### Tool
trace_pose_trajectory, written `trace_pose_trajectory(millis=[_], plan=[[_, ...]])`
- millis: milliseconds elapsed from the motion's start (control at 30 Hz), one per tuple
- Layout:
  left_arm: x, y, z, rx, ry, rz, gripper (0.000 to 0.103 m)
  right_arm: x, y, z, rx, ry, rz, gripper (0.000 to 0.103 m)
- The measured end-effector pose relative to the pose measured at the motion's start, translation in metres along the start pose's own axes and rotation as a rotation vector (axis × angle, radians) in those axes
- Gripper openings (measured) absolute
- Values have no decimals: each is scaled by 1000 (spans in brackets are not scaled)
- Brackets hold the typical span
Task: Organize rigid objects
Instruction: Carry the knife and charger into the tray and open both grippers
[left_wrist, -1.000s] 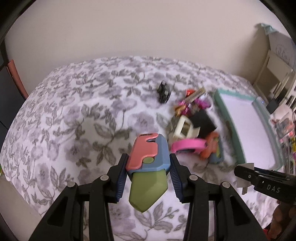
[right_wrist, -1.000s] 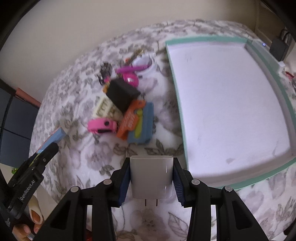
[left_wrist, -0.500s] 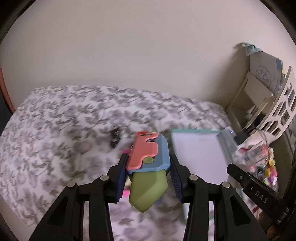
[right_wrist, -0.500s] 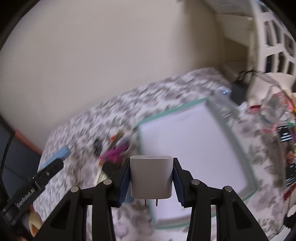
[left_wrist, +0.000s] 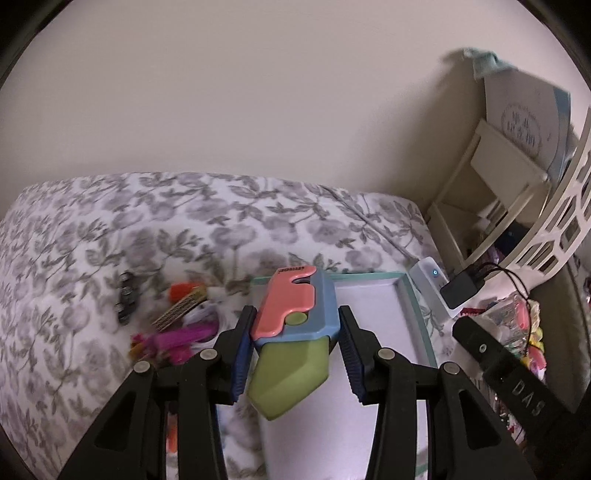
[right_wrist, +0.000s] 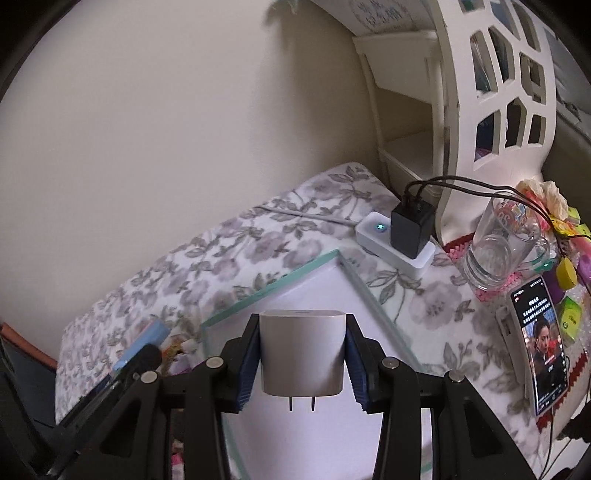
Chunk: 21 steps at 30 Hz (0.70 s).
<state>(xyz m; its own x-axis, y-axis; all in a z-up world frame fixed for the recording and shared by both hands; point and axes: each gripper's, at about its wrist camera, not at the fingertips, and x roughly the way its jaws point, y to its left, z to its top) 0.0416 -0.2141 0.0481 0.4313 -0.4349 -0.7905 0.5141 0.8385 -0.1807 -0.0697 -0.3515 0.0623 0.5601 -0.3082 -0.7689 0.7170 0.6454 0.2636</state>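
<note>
Setting: a bed with a grey floral bedspread (left_wrist: 229, 221) against a plain cream wall; a white shelf unit (right_wrist: 480, 110) stands at its far corner. Landmark: the teal-rimmed tray (left_wrist: 413, 306), white inside and bare in the part I can see.

Item 1, my left claw (left_wrist: 295, 339): closed on a toy knife (left_wrist: 291, 332), pink and blue handle, green blade pointing back toward me. It hangs over the tray's left edge.

Item 2, my right claw (right_wrist: 302, 360): closed on a white charger block (right_wrist: 302, 354), prongs down, above the tray's interior near its left rim.

Item 3, the remaining pile (left_wrist: 177, 325): pink, orange and brown bits, plus a small dark piece, on the bedspread left of the tray, well apart from both claws.

Item 4, beyond the tray's far corner: a white power strip (right_wrist: 395, 243) with a black adapter plugged in; a glass mug (right_wrist: 498, 254) and a lit phone (right_wrist: 543, 343) lie further right.

Change: a second ago both claws were over the pile side; now the tray sits under them. I judge both carries nearly done, release being next, with the pile waiting.
</note>
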Motion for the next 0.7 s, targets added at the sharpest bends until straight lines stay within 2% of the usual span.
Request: trace_pose_trajectory(millis=[100,300,433,533,700], plan=[[20,-9,-2,14,27,-5,45,15,-8,0,-10,11,-15,45],[66,-10,-20,29,119,13,45,55,-36,-8,53,109,-18,45],[78,-13,-33,66,146,37,45,74,-48,-18,69,162,-33,45],[88,-11,-39,49,180,24,45,88,-50,-26,59,201,-57,45],[102,-8,-48,61,218,48,45,107,-55,-37,60,263,-42,45]])
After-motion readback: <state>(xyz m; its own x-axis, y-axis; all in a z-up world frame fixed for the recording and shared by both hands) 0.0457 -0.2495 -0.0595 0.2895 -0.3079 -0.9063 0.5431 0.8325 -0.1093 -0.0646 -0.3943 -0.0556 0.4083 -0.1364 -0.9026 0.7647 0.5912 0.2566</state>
